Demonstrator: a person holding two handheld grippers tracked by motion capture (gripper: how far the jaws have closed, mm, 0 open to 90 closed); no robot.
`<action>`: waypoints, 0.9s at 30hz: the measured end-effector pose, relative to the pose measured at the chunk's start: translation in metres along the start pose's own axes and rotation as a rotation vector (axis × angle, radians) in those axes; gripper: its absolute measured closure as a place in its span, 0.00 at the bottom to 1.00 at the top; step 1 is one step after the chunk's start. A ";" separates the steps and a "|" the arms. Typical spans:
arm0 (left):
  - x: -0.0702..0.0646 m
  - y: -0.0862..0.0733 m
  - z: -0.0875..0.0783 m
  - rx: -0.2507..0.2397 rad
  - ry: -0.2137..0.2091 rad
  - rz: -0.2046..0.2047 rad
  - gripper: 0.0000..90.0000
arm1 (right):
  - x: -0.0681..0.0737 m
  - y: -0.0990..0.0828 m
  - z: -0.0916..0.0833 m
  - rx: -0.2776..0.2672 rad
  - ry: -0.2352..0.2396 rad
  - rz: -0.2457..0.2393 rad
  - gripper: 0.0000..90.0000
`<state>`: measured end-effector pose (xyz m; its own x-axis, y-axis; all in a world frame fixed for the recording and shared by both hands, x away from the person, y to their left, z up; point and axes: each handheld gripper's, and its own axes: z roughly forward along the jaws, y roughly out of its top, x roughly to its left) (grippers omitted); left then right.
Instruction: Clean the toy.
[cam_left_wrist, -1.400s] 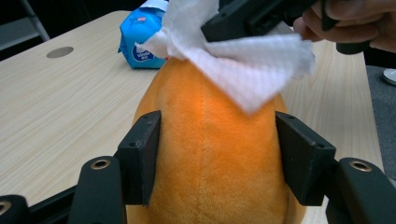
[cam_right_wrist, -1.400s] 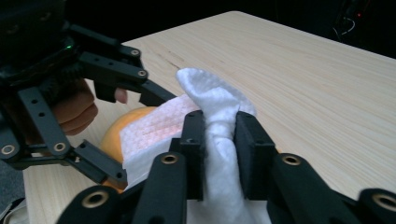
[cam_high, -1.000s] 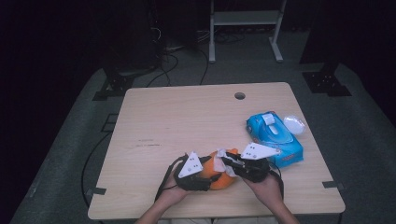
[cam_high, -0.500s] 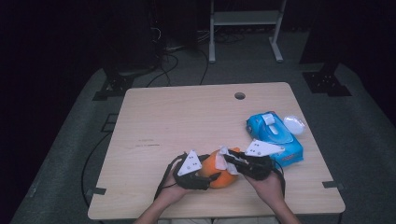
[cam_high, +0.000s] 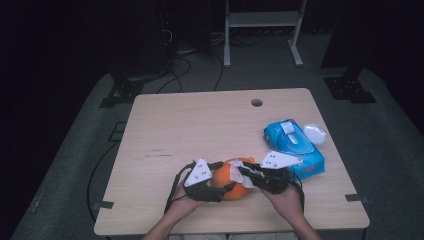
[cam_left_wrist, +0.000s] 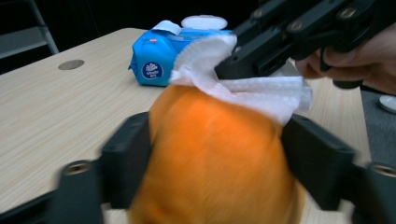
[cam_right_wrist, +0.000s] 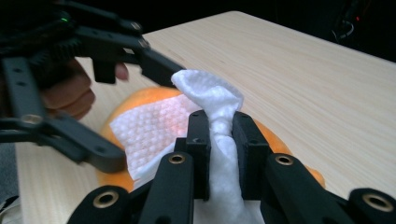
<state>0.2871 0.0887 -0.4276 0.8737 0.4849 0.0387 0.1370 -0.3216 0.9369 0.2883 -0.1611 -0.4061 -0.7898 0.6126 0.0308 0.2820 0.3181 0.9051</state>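
Note:
An orange fruit (cam_high: 226, 187) (cam_left_wrist: 215, 154) rests on the table near its front edge. My left gripper (cam_high: 223, 181) (cam_left_wrist: 217, 149) has it between its jaws. Those jaws have just been opening and now stand close by its two sides, blurred. My right gripper (cam_high: 247, 172) (cam_right_wrist: 219, 121) is shut on a bunched white wipe (cam_right_wrist: 210, 100) (cam_left_wrist: 261, 91). It holds the wipe against the top of the orange fruit (cam_right_wrist: 149, 95). The wipe spreads over the peel. In the left gripper view, the right gripper (cam_left_wrist: 233, 65) comes in from the upper right.
A blue pack of wet wipes (cam_high: 295, 145) (cam_left_wrist: 159, 60) lies just right of the hands, its flap up. A white lid (cam_high: 315, 132) lies beside it. The wooden table (cam_high: 200, 125) has a cable hole (cam_high: 257, 102) near its far edge. A metal frame stands on the floor behind.
Both hands have stayed at the orange. The wipe has shifted slightly over its top.

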 end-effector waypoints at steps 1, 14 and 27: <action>0.002 -0.002 0.000 0.002 -0.002 -0.013 0.15 | -0.003 -0.001 0.000 -0.001 -0.006 0.006 0.86; -0.001 -0.002 0.001 0.062 0.005 0.025 0.44 | -0.005 0.005 -0.011 -0.058 -0.013 0.043 0.86; -0.001 0.005 -0.002 0.020 -0.021 0.001 0.35 | -0.002 0.002 -0.005 -0.038 0.008 0.041 0.86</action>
<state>0.2857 0.0882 -0.4228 0.8833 0.4677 0.0318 0.1454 -0.3379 0.9299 0.2881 -0.1651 -0.4019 -0.7822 0.6189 0.0714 0.2935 0.2650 0.9185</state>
